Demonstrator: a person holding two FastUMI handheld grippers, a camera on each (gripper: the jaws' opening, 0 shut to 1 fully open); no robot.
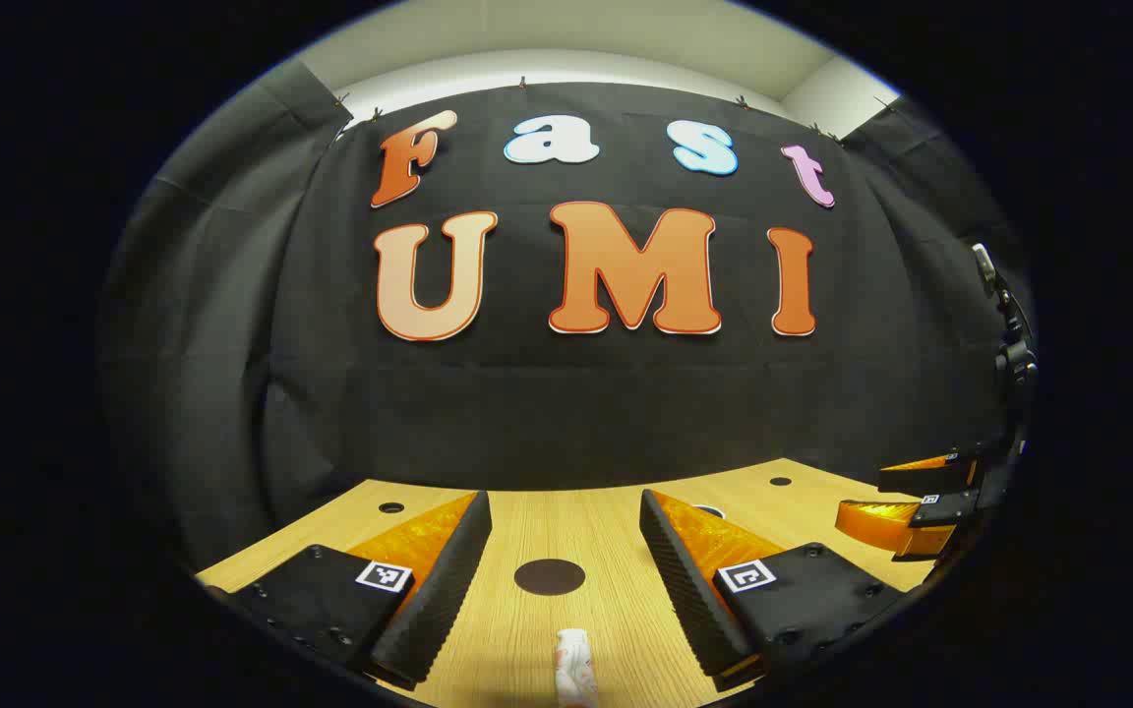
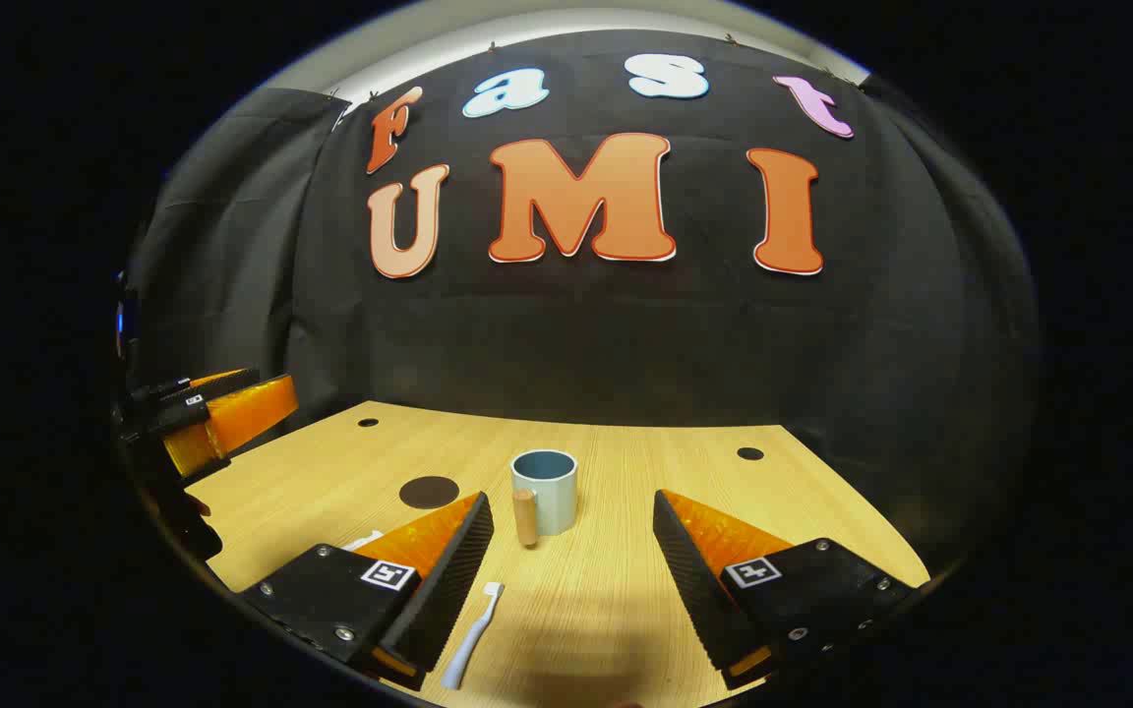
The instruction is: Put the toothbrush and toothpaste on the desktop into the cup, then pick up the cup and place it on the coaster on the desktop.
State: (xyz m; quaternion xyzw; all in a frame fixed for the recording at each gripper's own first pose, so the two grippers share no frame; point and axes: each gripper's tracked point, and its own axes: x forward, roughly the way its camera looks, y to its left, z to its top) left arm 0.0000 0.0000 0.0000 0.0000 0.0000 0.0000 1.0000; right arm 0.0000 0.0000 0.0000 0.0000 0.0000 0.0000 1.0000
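Your right gripper (image 2: 571, 565) hangs wide open and empty over the desk (image 2: 626, 590). The toothbrush (image 2: 473, 634) lies at about seven o'clock from it, just beside its left finger, long axis running from six toward twelve, head pointing at the cup (image 2: 545, 490) at twelve. Your left gripper (image 1: 564, 560), also open and empty, has the toothpaste (image 1: 575, 669) at six, pointing toward the coaster (image 1: 549, 576).
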